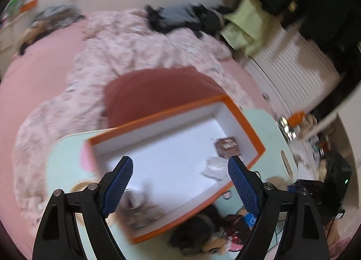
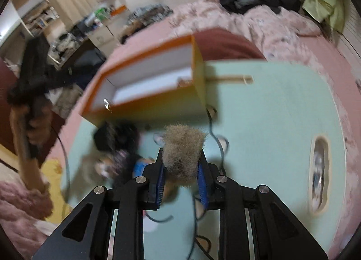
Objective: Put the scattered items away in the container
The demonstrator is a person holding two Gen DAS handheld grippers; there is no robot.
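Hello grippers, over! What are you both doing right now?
Left gripper open, hovering over the orange box. Right gripper shut on a furry ball, above the green table. Black cable trails under it.

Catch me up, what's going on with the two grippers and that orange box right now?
The right gripper is shut on a fuzzy tan item, held above the mint-green table short of the orange box. The left gripper is open with nothing between its fingers, poised over the box's white inside. A few small things already lie in the box, including a brownish packet. Dark items and cables remain on the table beside it. Motion blur hides finer detail.
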